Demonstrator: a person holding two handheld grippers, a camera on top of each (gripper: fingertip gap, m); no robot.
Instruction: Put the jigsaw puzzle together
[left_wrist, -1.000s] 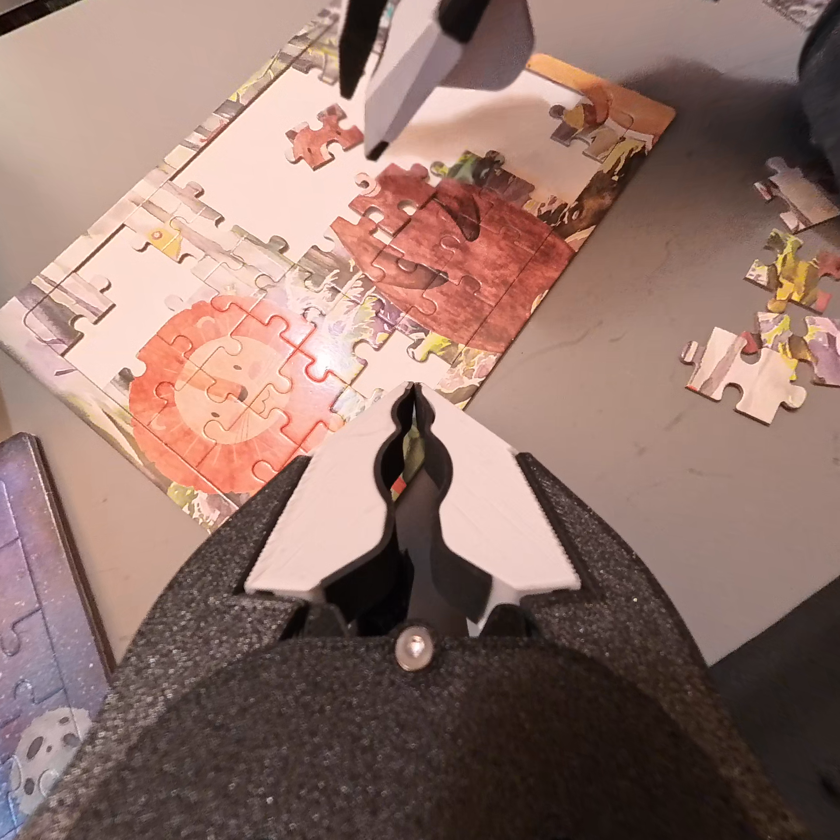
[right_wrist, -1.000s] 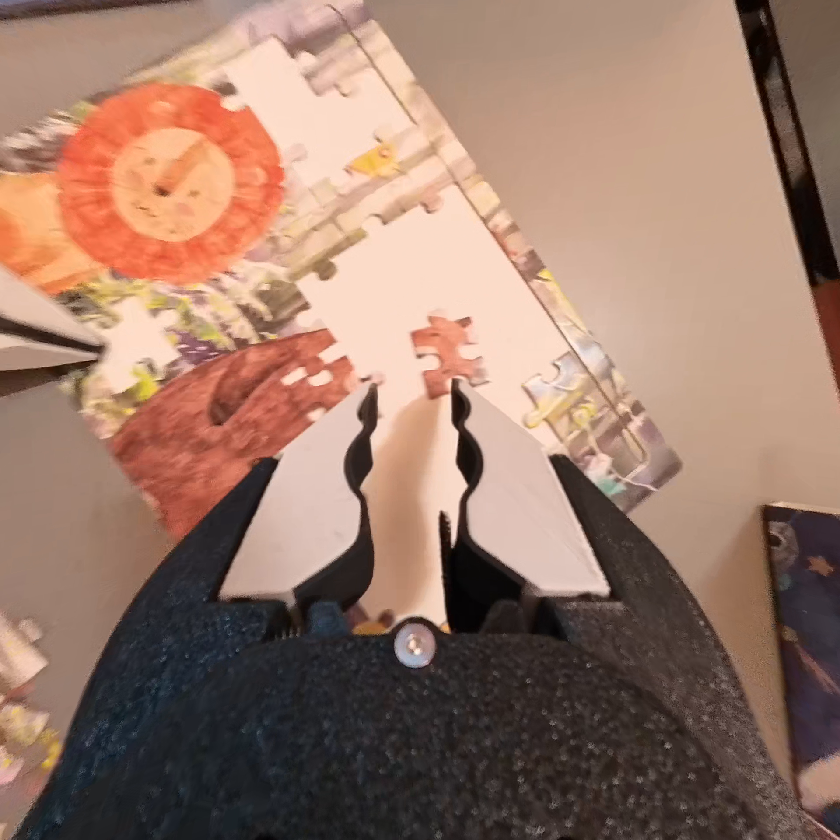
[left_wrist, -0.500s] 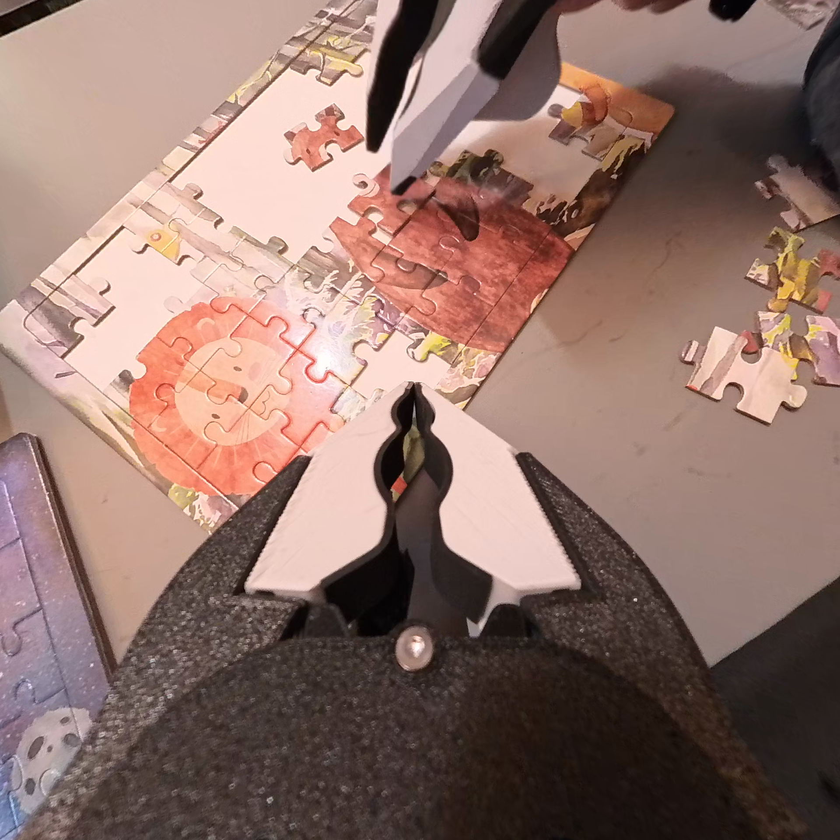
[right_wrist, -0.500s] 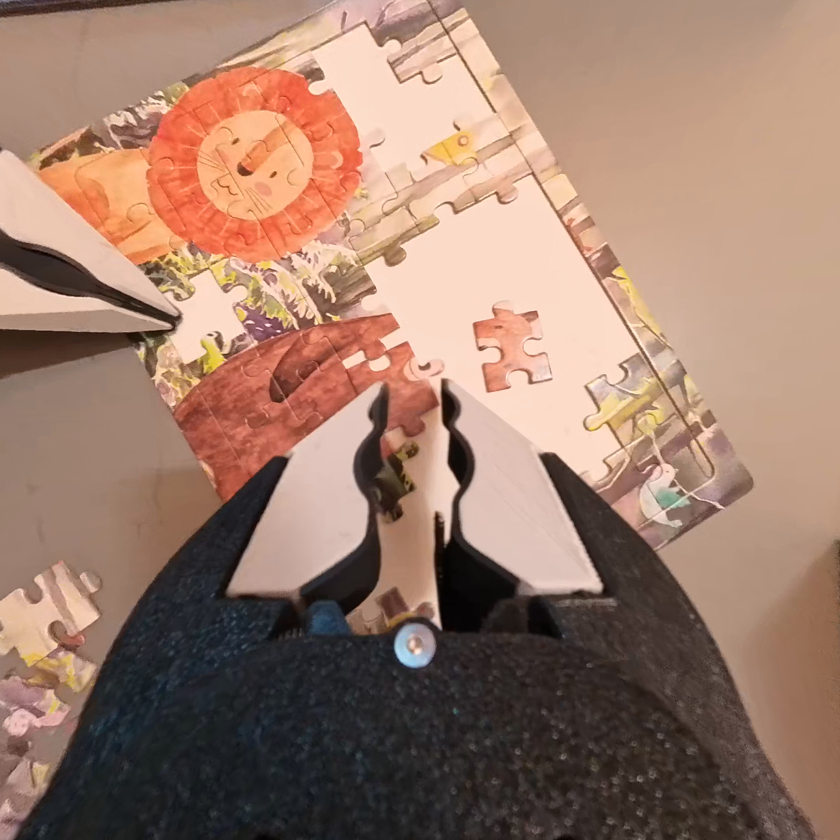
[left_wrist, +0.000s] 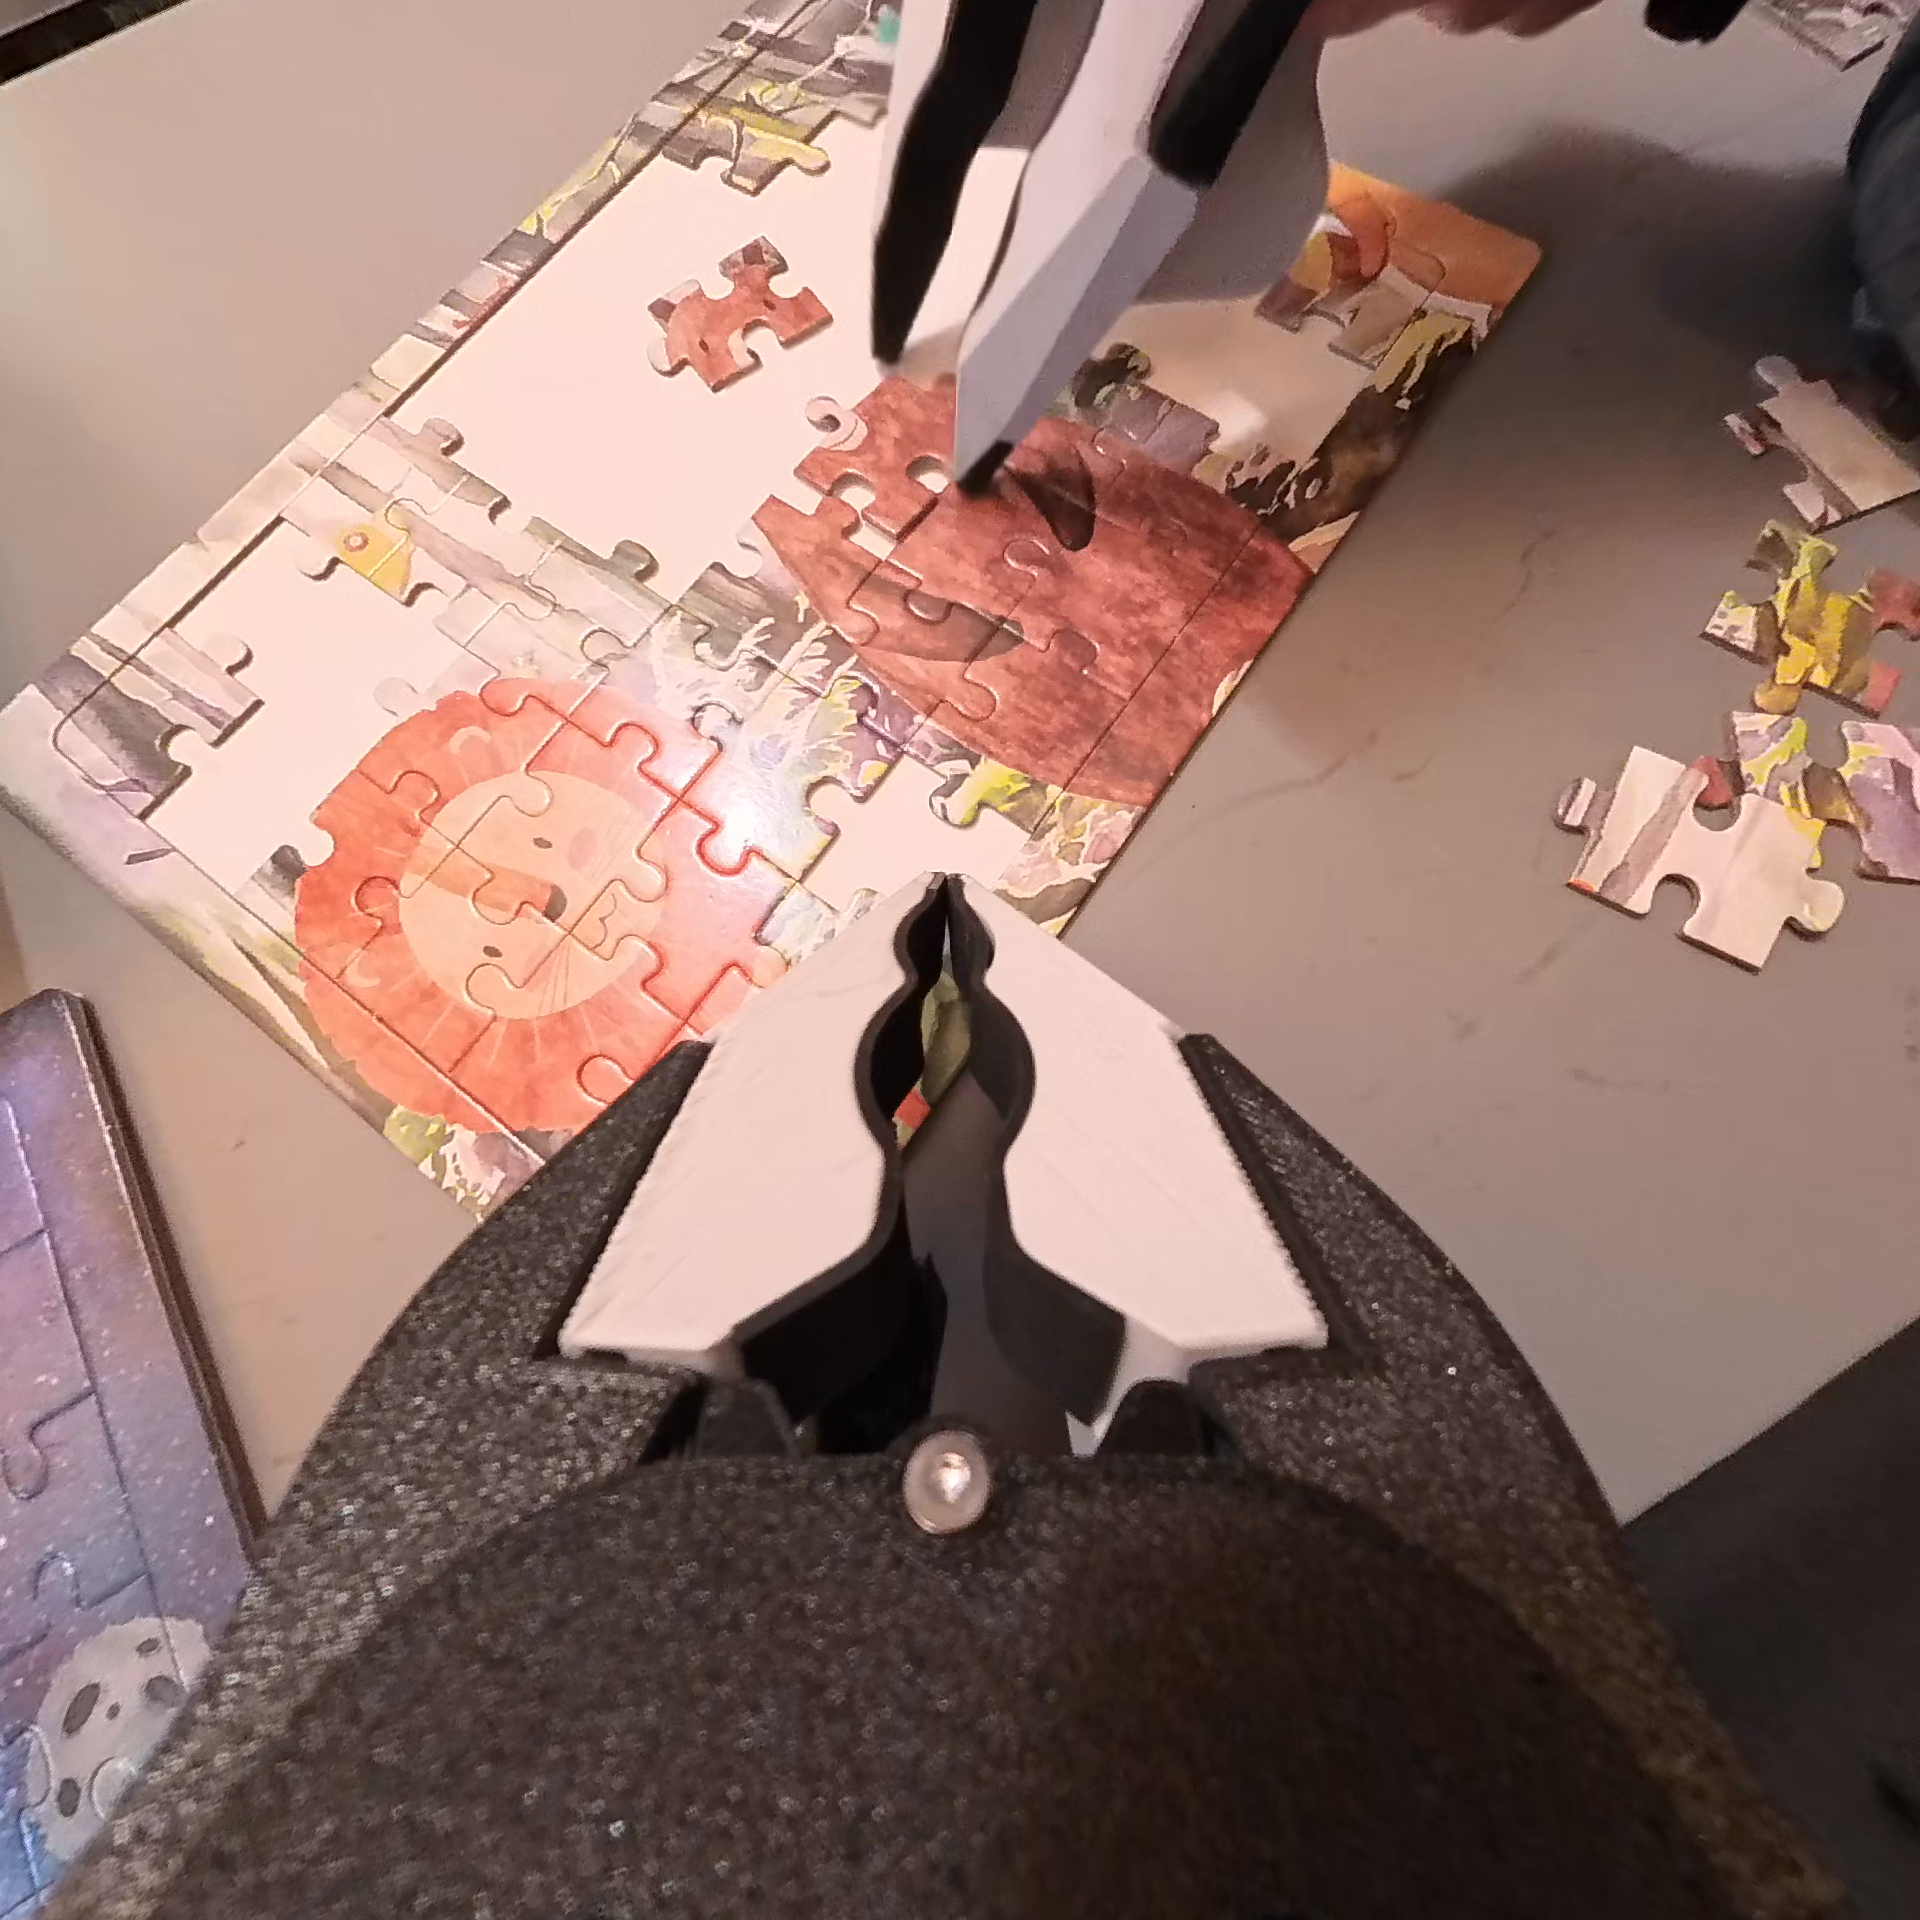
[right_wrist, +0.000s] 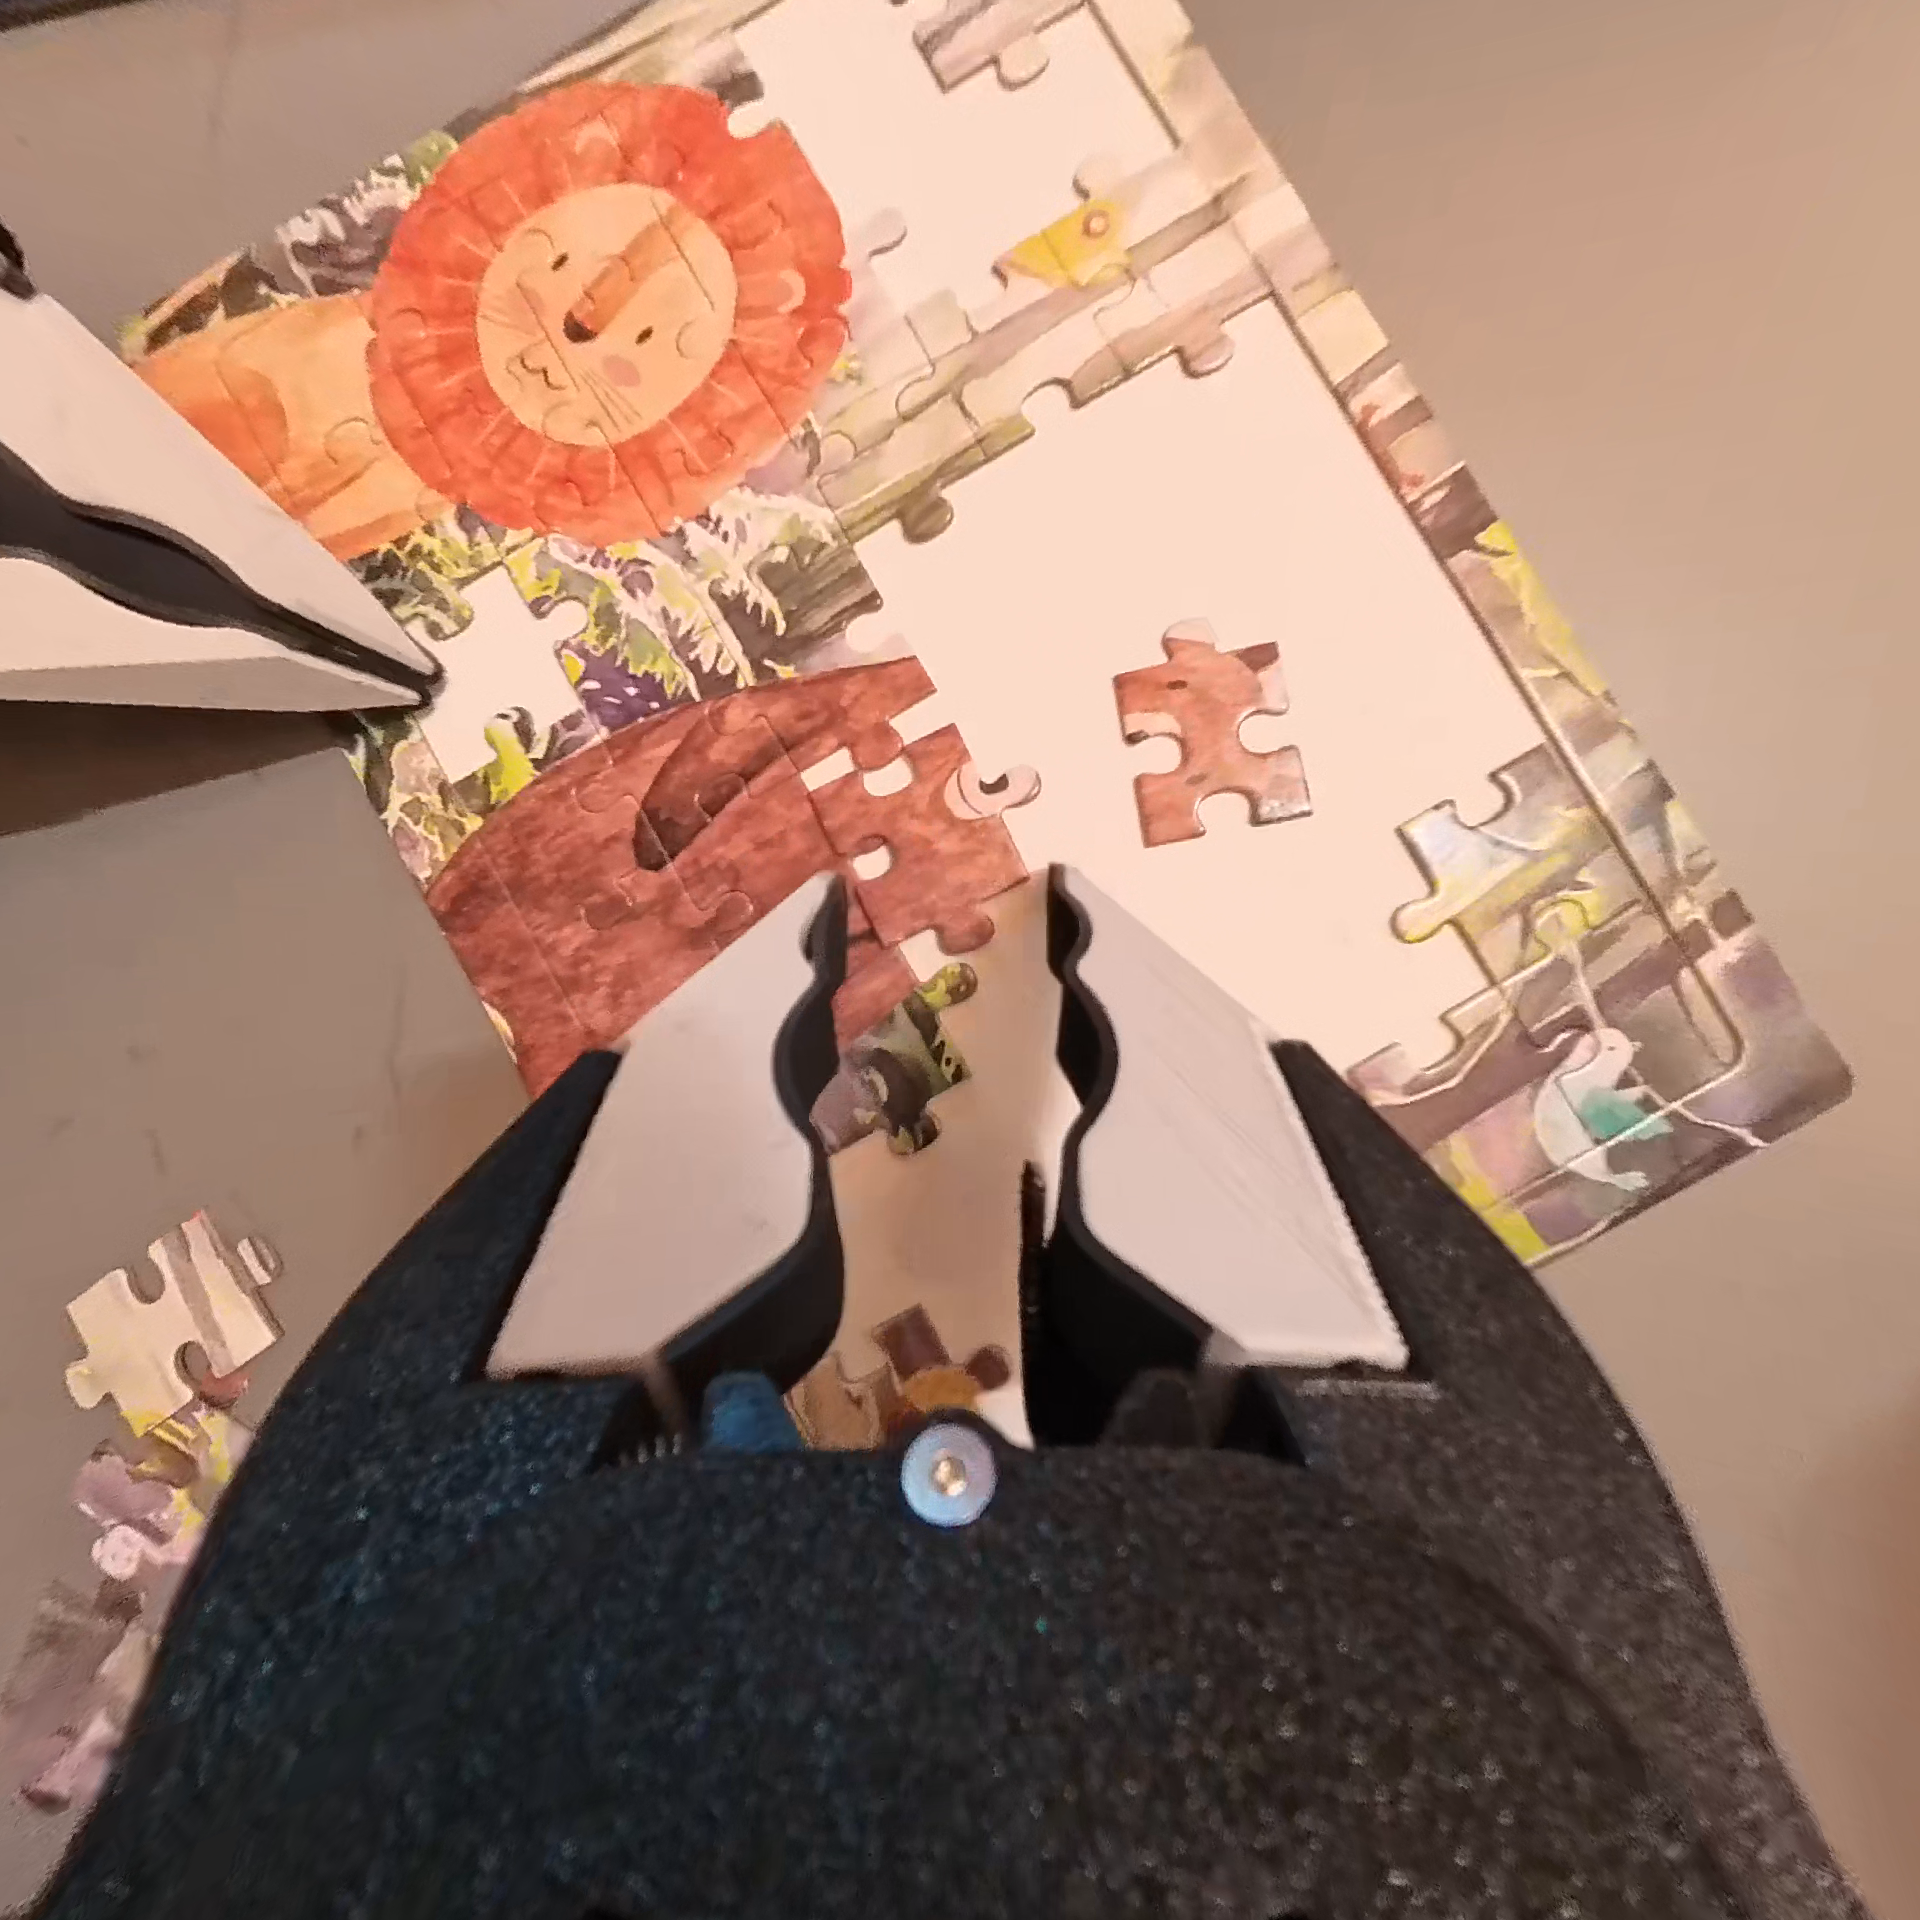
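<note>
**puzzlebot_fan:** Nearest in the left wrist view, the left claw (left_wrist: 943, 891) has its white-and-black tips pressed together, gripping nothing I can see, parked over the near edge of the flat cardboard jigsaw puzzle with the orange lion (left_wrist: 488, 914).

**gripgeek:** Farther in, the right claw (right_wrist: 940, 894) is spread wide and empty, tips low over the assembled brown patch (right_wrist: 727, 821). One tip looks to be touching it, can't swear to it. I'd guess it's seating that section.

**puzzlebot_fan:** Next up is probably the loose brown jigsaw piece (right_wrist: 1210, 753) lying on the bare white area just right of it. It'd need a pinch by the edges, a turn, then pressing in.

**gripgeek:** Spare pieces (left_wrist: 1704, 873) sit right of the puzzle on the plain grey bench (left_wrist: 1403, 1091). A dark starry puzzle board (left_wrist: 62, 1351) is at near left. The room itself isn't visible.
</note>
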